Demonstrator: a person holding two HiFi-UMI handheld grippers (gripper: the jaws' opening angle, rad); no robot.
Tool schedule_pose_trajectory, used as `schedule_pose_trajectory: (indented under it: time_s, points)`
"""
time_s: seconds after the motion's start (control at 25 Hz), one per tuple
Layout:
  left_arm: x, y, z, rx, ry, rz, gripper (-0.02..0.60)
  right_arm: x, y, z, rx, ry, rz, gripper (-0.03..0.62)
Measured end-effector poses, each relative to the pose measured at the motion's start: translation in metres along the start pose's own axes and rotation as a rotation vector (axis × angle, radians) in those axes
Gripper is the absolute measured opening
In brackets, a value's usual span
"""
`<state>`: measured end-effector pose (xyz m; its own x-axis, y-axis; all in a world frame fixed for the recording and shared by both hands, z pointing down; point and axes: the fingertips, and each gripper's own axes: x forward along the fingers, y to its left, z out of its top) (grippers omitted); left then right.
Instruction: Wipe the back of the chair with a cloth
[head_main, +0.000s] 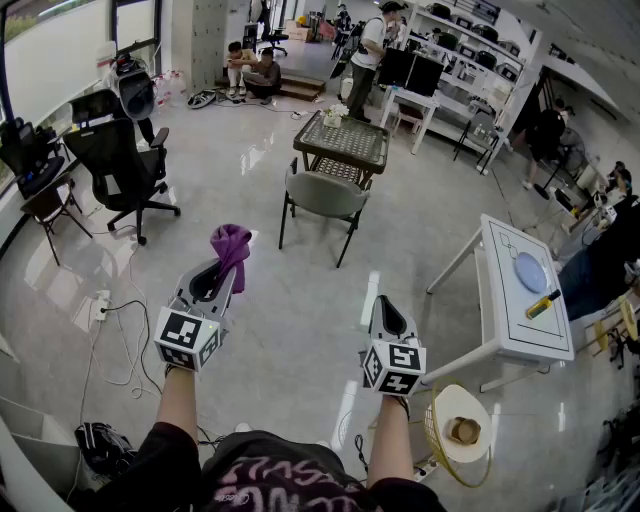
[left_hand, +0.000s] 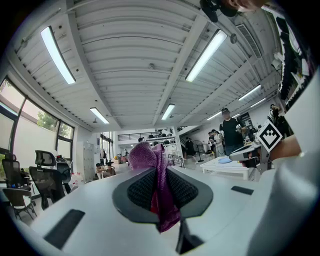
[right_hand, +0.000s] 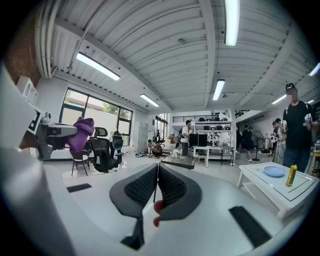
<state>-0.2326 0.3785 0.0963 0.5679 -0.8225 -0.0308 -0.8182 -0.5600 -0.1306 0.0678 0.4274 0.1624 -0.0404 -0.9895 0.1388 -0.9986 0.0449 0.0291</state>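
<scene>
The left gripper (head_main: 218, 276) is squeezed tight on a purple cloth (head_main: 231, 244). The cloth sticks up out of the jaws. The right gripper (head_main: 386, 309) has its jaws pressed together with nothing in them. Both are held up over the shiny floor (head_main: 290, 330). The grey chair (head_main: 322, 193) stands well ahead, just beside a dark mesh table (head_main: 343, 140). A white table (head_main: 520, 312) is off to the right
</scene>
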Motion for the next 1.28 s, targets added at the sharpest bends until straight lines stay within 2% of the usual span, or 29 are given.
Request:
schedule_pose_trajectory:
  time_s: [0.44,0.68,0.92,1.08,1.28]
  points:
    - [-0.005,0.010,-0.013,-0.008,-0.006,-0.012,0.066,0.003,0.013,0.001,-0.014,-0.019,-0.001,0.026]
    - [-0.010,0.028,-0.021,-0.015,0.000,-0.020,0.066,0.013,0.029,0.001,0.012,-0.014,0.002,0.028]
    - [-0.019,0.060,-0.030,-0.029,0.001,-0.040,0.066,0.022,0.054,0.001,0.006,-0.015,-0.026,0.028]
    - [-0.021,0.084,-0.038,-0.026,0.013,-0.061,0.066,0.030,0.079,0.002,-0.048,-0.014,-0.057,0.028]
    - [-0.017,0.109,-0.049,-0.022,0.011,-0.077,0.066,0.047,0.101,-0.001,-0.043,0.003,-0.055,0.028]
